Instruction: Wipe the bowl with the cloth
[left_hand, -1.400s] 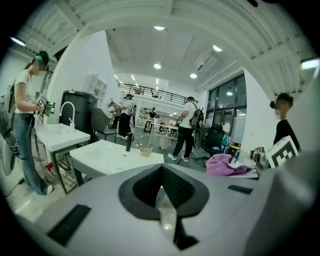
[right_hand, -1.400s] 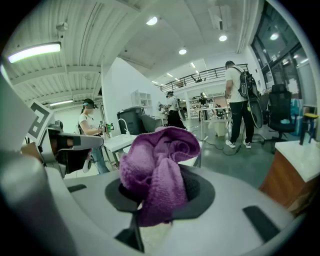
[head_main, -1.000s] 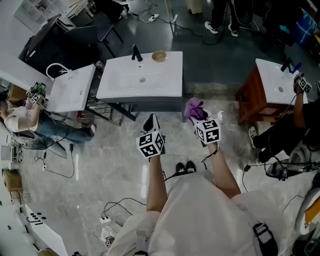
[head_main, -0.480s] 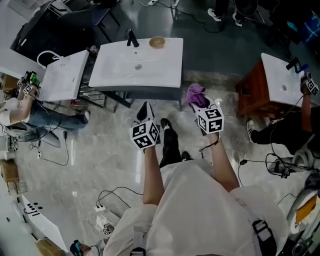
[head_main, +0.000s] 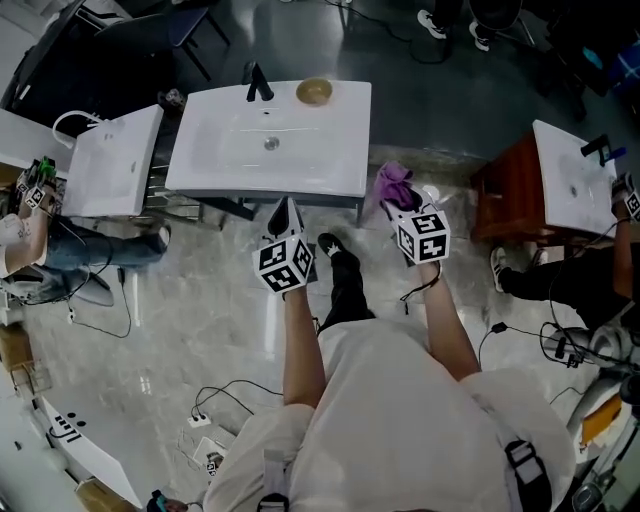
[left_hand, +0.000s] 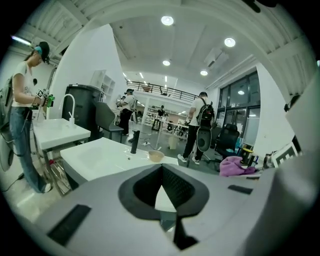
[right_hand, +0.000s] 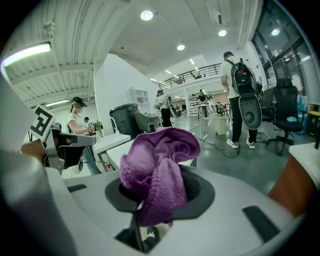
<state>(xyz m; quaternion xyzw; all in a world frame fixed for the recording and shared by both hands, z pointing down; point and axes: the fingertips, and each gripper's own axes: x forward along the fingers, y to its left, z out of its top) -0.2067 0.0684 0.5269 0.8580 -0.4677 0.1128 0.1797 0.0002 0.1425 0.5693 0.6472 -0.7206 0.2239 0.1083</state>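
A small tan bowl (head_main: 314, 91) sits on the back rim of a white sink basin (head_main: 300, 165), right of a black faucet (head_main: 258, 82). In the left gripper view the bowl (left_hand: 156, 156) lies ahead, past the basin's near edge. My left gripper (head_main: 283, 212) is shut and holds nothing, just in front of the basin's front edge. My right gripper (head_main: 400, 200) is shut on a crumpled purple cloth (head_main: 392, 184) beside the basin's front right corner. The cloth (right_hand: 159, 167) bunches over the jaws in the right gripper view.
A second white sink (head_main: 110, 160) stands to the left, with a person (head_main: 25, 235) beside it. A wooden stand (head_main: 505, 190) carrying another sink (head_main: 570, 185) is to the right. Cables and a power strip (head_main: 210, 445) lie on the marble floor. More people stand farther back.
The basin has come nearer as the person stepped forward. Both grippers now sit at its front edge. The purple cloth stays in the right gripper.
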